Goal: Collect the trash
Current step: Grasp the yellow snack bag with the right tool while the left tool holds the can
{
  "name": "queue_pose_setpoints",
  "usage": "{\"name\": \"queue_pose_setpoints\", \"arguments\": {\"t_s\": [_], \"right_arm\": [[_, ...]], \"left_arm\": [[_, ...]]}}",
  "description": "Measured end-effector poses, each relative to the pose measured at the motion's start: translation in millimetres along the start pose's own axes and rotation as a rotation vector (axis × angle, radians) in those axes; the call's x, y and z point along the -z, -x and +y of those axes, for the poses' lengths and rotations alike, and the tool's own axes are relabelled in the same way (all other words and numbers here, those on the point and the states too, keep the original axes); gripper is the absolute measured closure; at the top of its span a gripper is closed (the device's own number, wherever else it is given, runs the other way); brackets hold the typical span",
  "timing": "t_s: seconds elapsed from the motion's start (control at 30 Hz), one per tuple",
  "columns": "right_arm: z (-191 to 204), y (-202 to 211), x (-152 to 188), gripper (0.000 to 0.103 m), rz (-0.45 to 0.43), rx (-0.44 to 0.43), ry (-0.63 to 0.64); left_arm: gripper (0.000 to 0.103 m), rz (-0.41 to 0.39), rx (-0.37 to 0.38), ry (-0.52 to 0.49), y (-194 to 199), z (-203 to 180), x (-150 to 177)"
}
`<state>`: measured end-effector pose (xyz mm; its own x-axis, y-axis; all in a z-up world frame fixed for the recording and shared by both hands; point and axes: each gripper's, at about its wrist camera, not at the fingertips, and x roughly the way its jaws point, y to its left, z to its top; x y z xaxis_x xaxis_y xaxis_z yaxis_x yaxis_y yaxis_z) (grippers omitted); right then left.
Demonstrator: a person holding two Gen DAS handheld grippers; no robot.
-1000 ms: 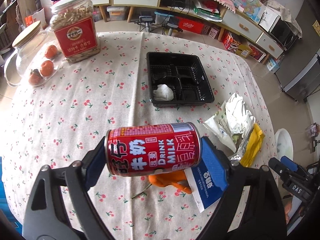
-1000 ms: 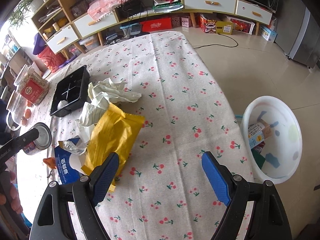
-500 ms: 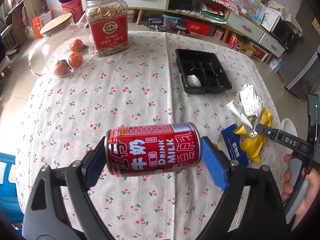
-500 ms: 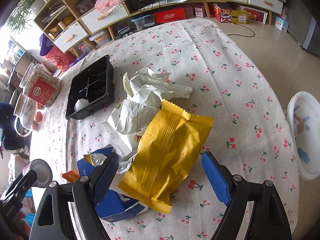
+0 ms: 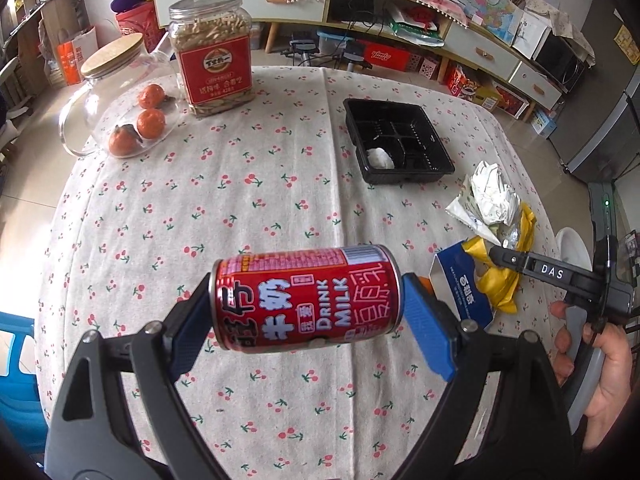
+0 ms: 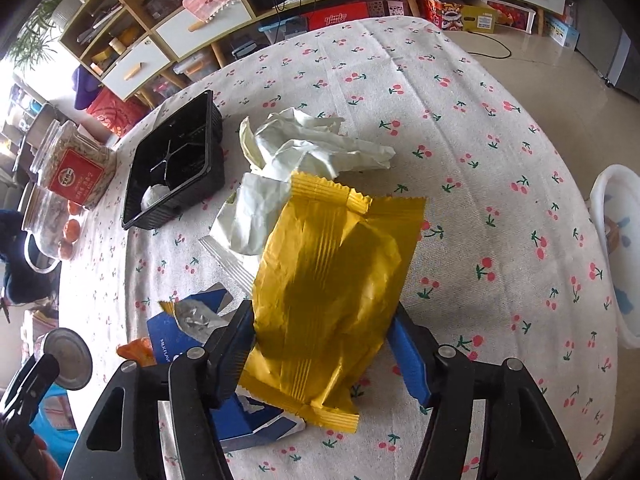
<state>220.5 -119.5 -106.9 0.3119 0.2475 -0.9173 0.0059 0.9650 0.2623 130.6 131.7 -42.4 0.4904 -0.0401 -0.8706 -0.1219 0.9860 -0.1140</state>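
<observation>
My left gripper (image 5: 308, 316) is shut on a red milk drink can (image 5: 306, 300), held sideways above the cherry-print tablecloth (image 5: 240, 184). My right gripper (image 6: 320, 344) has its jaws on both sides of a yellow snack wrapper (image 6: 332, 272) and they have narrowed onto it; the wrapper lies on the table. Under it lie a blue milk carton (image 6: 256, 416), crumpled white paper (image 6: 304, 148) and a bit of orange peel (image 6: 136, 350). The can also shows in the right wrist view (image 6: 66, 358).
A black compartment tray (image 6: 176, 160) holding a white wad stands behind the trash. A nut jar (image 5: 212, 52) and a glass jar with oranges (image 5: 120, 100) stand at the far left. A white trash bin (image 6: 616, 248) sits on the floor beyond the table's right edge.
My right gripper moved forward over the yellow wrapper and its jaws narrowed around it. My left gripper drew back and higher with the can still held.
</observation>
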Motion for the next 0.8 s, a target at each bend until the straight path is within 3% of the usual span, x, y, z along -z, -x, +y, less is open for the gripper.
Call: {"name": "queue_pose_setpoints", "arguments": {"t_s": [0.8], "right_arm": [[-65.2,62.2,5.8,0.048,-0.092,-0.024,-0.045]], "left_arm": [[0.014,-0.035,0.064,-0.071,12.4,-55.9,3.9]]}}
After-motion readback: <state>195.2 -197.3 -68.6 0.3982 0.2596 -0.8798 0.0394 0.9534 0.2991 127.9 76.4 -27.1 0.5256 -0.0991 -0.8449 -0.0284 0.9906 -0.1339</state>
